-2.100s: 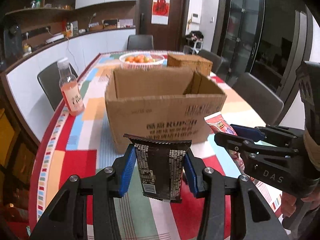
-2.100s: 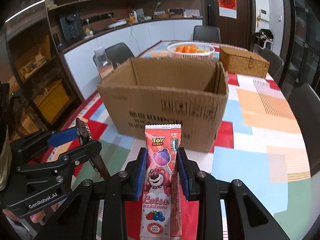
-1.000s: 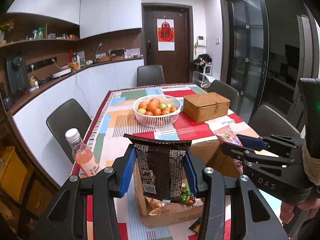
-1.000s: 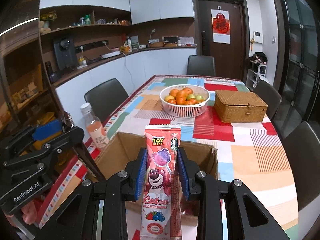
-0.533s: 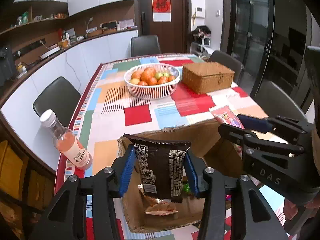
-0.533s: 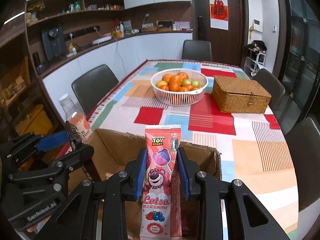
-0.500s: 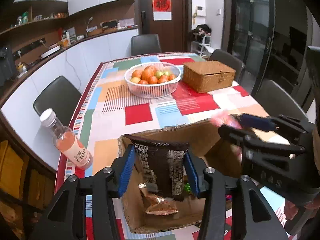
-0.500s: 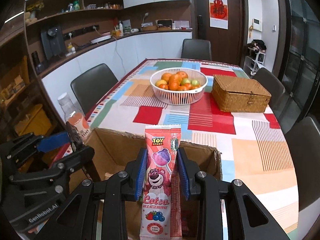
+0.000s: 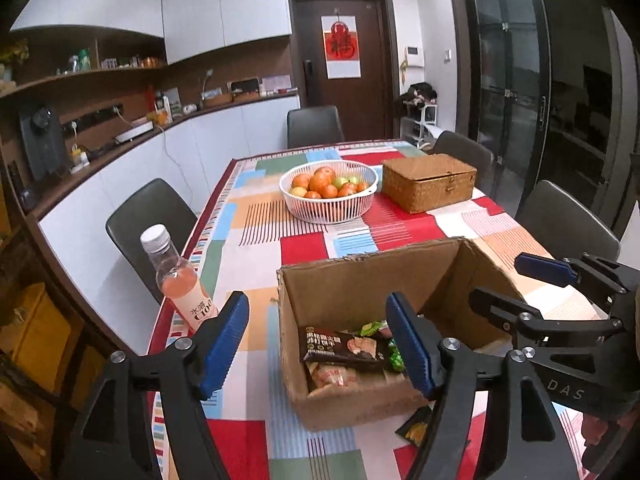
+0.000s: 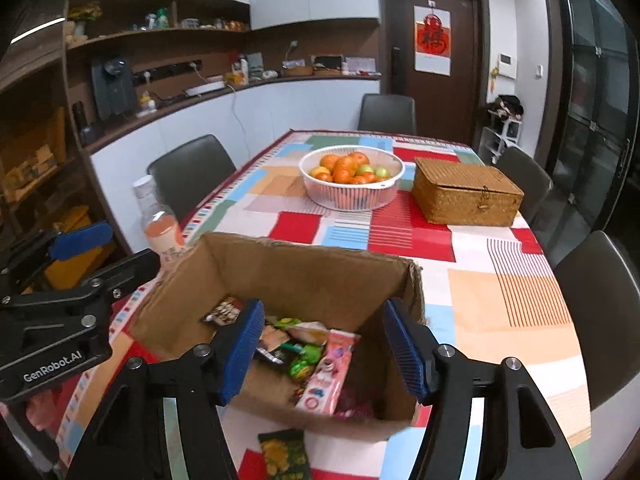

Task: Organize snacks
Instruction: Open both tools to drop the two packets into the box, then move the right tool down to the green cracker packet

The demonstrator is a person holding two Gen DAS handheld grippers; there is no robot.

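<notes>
Both snack packets have left the grippers and dropped into the cardboard box (image 9: 356,280) since a second ago, when each tool was clamped on one above the opening. Now the left gripper (image 9: 318,344) hangs over the box with its blue pads apart and opening wider, nothing between them; the dark packet (image 9: 344,346) lies flat on the pile directly below and ahead of its fingers. The right gripper (image 10: 324,350) is likewise spreading its jaws, empty, with the pink Lotso packet (image 10: 330,364) resting slanted among the other wrappers just beneath its tips. One yellow-and-black packet (image 10: 284,456) lies on the patchwork tablecloth (image 10: 512,292) outside the box, close under the right tool, so the sorting looks unfinished. Beyond the box stand a drink bottle (image 9: 176,280), a white fruit basket (image 9: 328,194) and a wicker box (image 9: 428,182), well ahead of both tools.
</notes>
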